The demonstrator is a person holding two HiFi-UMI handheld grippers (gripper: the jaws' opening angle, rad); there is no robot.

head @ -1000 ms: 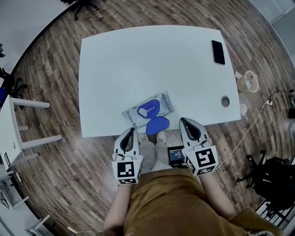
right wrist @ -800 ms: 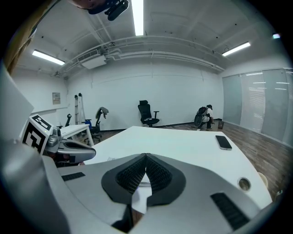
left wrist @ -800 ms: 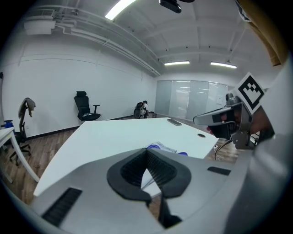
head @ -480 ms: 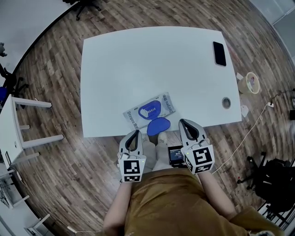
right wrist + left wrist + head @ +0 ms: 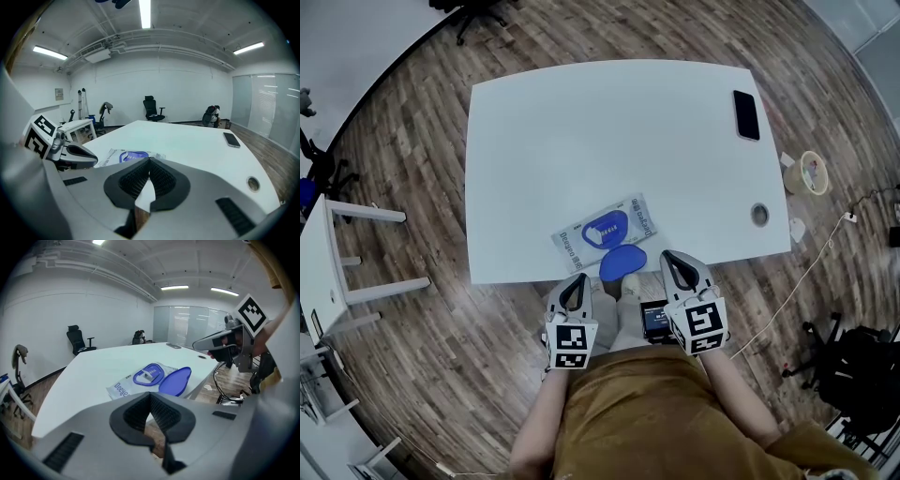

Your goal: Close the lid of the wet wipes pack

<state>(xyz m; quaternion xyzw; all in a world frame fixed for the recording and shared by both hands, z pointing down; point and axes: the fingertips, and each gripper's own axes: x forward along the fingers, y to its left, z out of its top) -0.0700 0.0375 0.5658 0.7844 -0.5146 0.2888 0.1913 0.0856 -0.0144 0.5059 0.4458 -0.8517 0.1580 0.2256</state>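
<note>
The wet wipes pack lies flat near the front edge of the white table. Its blue oval lid is flipped open toward the edge, baring the blue opening ring with the lid beside it. My left gripper is shut and empty, hanging off the table just in front of the pack. My right gripper is shut and empty too, off the edge to the pack's right. From the right gripper view, the pack lies ahead to the left, with the left gripper beside it.
A black phone lies at the table's far right corner, and a cable grommet sits near the right front edge. A small screen device rests on the person's lap. A tape roll and cables lie on the wood floor at right.
Both grippers have drawn back a little toward the person's body, the left one also shifting slightly right. The pack and its open lid have not moved.
</note>
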